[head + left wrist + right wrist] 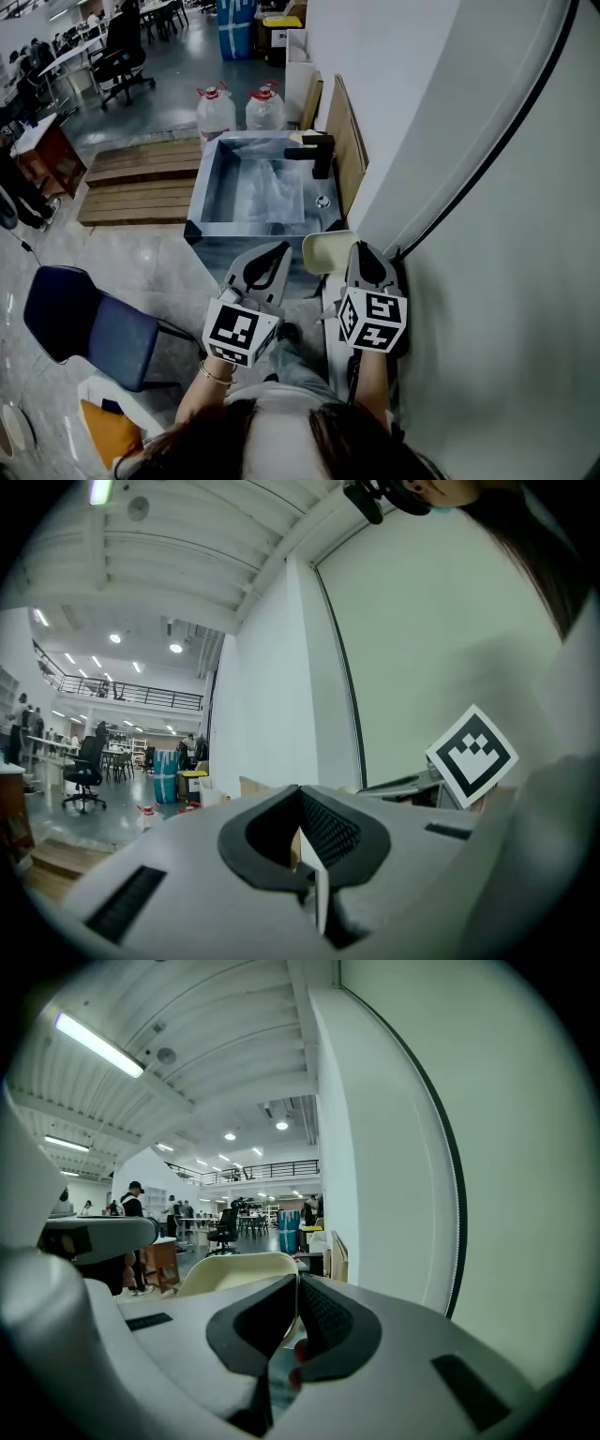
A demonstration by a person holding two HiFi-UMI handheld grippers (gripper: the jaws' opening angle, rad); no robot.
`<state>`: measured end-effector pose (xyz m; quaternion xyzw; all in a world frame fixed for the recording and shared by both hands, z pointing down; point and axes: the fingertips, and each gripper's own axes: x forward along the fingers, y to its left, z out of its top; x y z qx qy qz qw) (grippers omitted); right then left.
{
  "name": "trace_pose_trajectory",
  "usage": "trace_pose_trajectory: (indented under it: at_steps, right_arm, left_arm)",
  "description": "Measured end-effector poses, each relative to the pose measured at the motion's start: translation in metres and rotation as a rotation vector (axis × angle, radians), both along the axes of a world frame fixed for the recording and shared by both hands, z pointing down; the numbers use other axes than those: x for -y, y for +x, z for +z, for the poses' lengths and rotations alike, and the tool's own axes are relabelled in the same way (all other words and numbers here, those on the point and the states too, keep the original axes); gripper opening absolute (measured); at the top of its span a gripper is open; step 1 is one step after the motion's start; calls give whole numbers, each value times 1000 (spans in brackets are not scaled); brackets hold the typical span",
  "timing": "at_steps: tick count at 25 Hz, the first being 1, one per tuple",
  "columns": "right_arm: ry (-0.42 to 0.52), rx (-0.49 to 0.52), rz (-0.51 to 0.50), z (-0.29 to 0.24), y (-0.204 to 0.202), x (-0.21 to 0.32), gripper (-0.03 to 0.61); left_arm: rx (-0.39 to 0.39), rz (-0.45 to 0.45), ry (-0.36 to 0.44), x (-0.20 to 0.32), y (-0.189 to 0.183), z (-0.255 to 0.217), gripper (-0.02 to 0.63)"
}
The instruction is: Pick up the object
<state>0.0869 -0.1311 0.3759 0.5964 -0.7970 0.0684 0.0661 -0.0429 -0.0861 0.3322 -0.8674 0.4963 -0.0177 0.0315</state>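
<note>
A cream dish (324,251) with rounded corners hangs over the front right corner of the steel sink (208,184). My right gripper (359,247) is shut on the dish's right rim. In the right gripper view the dish (225,1283) spreads left from the closed jaw tips of that gripper (298,1277). My left gripper (280,248) is just left of the dish, shut and holding nothing. In the left gripper view the left gripper (300,791) has its jaws meeting, and the right gripper's marker cube (472,754) shows at the right.
A black faucet (317,152) stands at the sink's back right. Two water bottles (216,109) with red caps sit behind the sink. Wooden pallets (141,180) lie to its left, and a blue chair (89,323) stands at the near left. A white wall (487,234) runs close along the right.
</note>
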Motion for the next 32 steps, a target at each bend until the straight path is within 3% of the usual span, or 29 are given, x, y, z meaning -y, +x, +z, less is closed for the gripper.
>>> trace_pose_trajectory:
  at_steps: [32]
  right_arm:
    - [104,28,-8,-35,-10,-76,32]
  left_arm:
    - [-4,-3,37,-64,-10,-8,8]
